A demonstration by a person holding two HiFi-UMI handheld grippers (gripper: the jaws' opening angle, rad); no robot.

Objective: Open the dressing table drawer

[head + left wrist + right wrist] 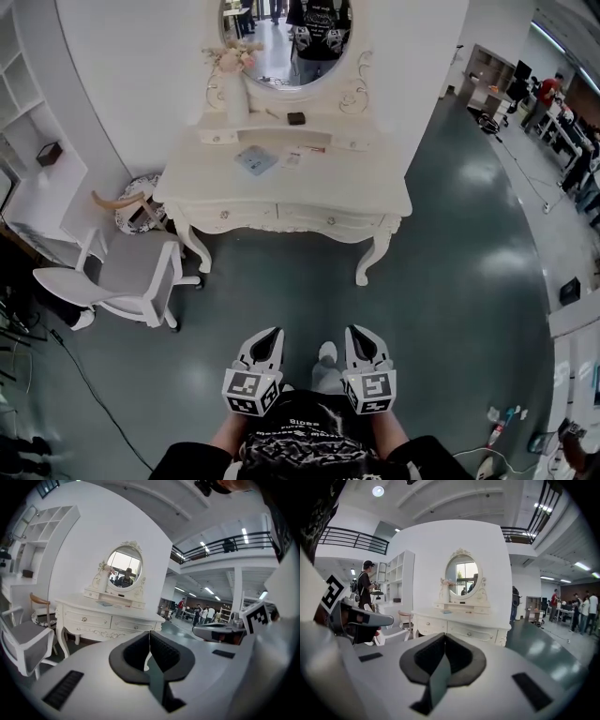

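My left tongs and right tongs are clenched, empty, well short of the white carved dressing table. I must release one before the round drawer knob.

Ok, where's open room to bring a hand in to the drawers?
Open: the floor from the left gripper and right gripper to the dressing table front, and beyond its right leg. Crowded: the white chair and small seat by its left corner.
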